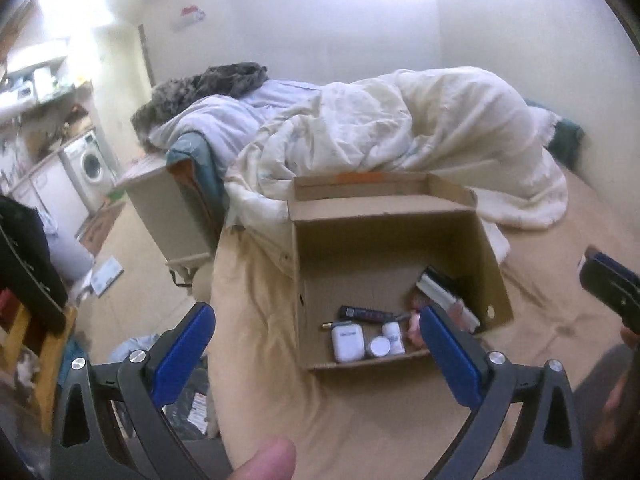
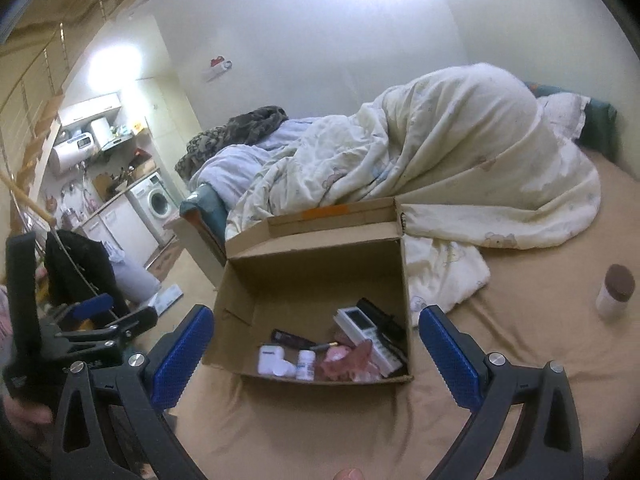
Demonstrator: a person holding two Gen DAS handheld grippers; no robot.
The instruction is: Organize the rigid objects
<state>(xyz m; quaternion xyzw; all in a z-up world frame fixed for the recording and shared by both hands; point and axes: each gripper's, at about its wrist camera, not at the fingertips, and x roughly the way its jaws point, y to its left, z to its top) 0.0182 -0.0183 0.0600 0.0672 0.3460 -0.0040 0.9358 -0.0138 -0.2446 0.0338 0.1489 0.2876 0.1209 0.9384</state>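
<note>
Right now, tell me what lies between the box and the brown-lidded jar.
In the right wrist view, bare tan sheet and a corner of the duvet lie between the box and the jar.

both fisheye views dim and soft, colours washed yellow; strong barrel bend and dark vignette at the rims. overhead light blows out on the white wall (image 1: 360,8) at top, with a 2nd glare patch over the kitchen corner (image 2: 112,68) at left. cardboard box (image 2: 312,280) interior shadowed; motion smear on nearby edges, fine detail lost.
</note>
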